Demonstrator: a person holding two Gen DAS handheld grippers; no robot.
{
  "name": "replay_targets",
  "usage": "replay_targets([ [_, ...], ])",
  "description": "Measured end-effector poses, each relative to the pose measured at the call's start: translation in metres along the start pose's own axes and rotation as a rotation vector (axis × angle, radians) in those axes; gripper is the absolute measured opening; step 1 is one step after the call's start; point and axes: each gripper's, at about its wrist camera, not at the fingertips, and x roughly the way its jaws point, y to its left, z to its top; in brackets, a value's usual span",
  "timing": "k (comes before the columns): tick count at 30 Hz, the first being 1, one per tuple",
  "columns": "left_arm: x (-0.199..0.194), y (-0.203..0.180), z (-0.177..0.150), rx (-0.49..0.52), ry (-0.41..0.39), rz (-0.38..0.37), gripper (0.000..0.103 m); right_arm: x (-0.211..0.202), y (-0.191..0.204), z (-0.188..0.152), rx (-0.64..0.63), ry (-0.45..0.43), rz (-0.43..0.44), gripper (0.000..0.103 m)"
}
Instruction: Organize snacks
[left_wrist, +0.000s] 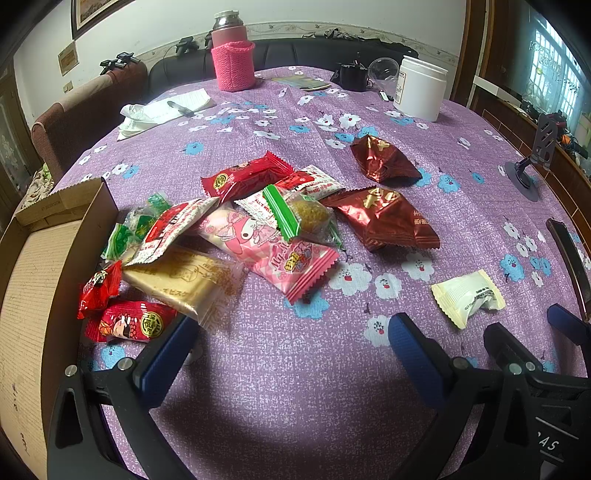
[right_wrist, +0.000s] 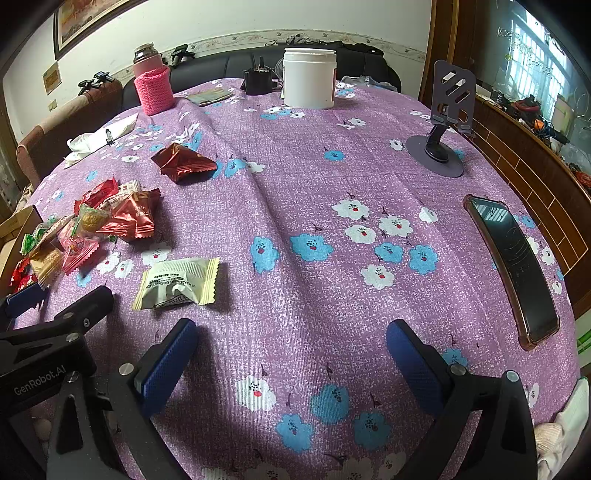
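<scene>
Both my grippers, left (left_wrist: 291, 347) and right (right_wrist: 291, 347), hover with jaws spread (nothing held); overlapping snack packets (left_wrist: 229, 229) could drag neighbours off the desk (right_wrist: 314, 192).

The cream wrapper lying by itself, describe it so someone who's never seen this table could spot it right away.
Start at the purple flowered tablecloth and find the snack pile by the cardboard box. The cream wrapper lies alone on bare cloth between that pile and the phone. It is the only pale packet, crumpled, with black print, touching no other snack.
</scene>
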Motion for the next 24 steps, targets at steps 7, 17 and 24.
replay_targets([
  [7, 0.0, 0.0, 0.0, 0.0, 0.0, 0.0, 0.103, -0.0001, 0.0001, 0.0, 0.0, 0.0, 0.0, 0.102],
  [17, 0.0, 0.0, 0.0, 0.0, 0.0, 0.0, 0.103, 0.0001, 0.0001, 0.0003, 0.0, 0.0, 0.0, 0.102],
  [24, -0.0001, -0.0002, -0.0003, -0.013, 0.001, 0.006, 0.103, -0.0001, 0.0006, 0.0018, -0.013, 0.004, 0.009, 0.102],
])
